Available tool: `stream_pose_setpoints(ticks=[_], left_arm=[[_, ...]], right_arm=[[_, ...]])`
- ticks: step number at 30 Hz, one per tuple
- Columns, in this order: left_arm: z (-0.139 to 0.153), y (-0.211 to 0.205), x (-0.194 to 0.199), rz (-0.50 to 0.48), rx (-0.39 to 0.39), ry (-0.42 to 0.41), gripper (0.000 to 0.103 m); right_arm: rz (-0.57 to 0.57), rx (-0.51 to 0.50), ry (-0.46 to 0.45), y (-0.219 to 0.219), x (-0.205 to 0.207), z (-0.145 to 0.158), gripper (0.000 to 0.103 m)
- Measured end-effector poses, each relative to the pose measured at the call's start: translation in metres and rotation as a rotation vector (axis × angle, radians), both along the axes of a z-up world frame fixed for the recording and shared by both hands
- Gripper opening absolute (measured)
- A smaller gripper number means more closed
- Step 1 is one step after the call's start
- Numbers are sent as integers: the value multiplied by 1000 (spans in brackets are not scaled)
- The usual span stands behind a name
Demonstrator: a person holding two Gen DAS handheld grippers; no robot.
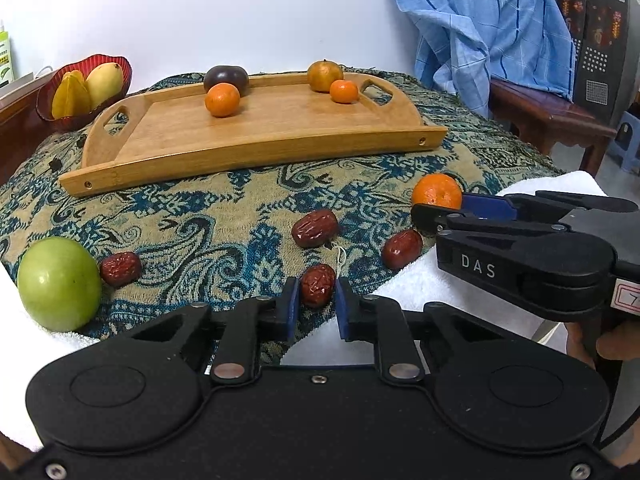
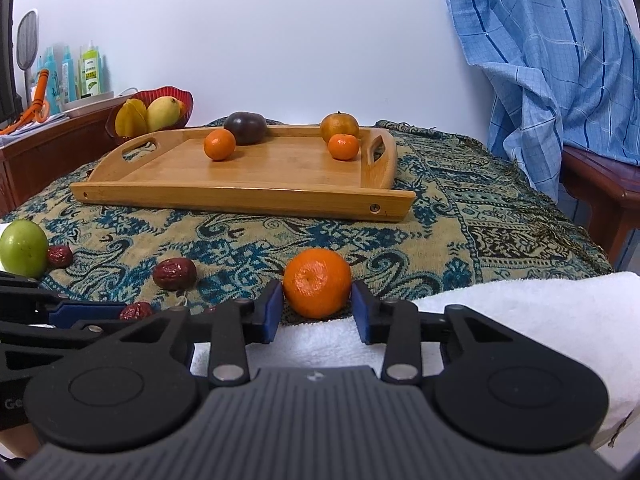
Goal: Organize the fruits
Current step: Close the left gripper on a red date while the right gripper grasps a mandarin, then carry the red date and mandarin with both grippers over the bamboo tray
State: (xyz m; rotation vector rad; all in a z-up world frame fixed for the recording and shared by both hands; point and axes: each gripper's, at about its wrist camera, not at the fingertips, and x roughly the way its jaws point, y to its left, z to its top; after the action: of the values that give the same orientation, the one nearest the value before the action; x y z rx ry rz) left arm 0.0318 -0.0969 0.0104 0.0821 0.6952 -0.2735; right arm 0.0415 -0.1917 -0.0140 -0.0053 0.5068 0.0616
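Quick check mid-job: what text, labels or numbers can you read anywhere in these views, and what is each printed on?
"DAS": white letters on the side of the right gripper.
"7": partial, on a red-bordered sticker on that gripper's body.
"Ge": cut off, on the left gripper at the frame edge.
Green bottle label: too small to read.
Dark patterned boxes: print blurred, unreadable.

Four oranges (image 1: 222, 99); four red dates (image 1: 315, 228); one green apple (image 1: 59, 283)

Lighting even, diffuse, moderately bright; source not visible. Soft short shadows under fruit on the wooden tray (image 1: 256, 136). Faint sheen on the green apple (image 1: 59, 283) left of the tray. Strong fisheye bending and dark corners. Focus sharp.
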Motion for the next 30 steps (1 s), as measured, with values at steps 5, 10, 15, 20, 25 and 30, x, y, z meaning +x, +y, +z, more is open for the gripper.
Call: stream_pose_setpoints(ticks=[5,10,15,20,25,30], left_arm=[[2,0,0,-4,0,-8,18],[11,0,2,-6,-4,-33,18],[21,3,9,6,-17,-52,18],[31,8,21,27,-29,-73,18],[41,16,36,55,-54,-87,18],[51,23,54,78,-65,-105,18]], right_arm=[[-11,6,-3,1,1,2,41],[-34,29,-25,1,3,7,40],[-51,53,-52,0,5,13,40],[-56,69,-80,2,10,20,40],[-73,87,-101,4,18,29,40],[-71,110,-126,4,30,41,40]])
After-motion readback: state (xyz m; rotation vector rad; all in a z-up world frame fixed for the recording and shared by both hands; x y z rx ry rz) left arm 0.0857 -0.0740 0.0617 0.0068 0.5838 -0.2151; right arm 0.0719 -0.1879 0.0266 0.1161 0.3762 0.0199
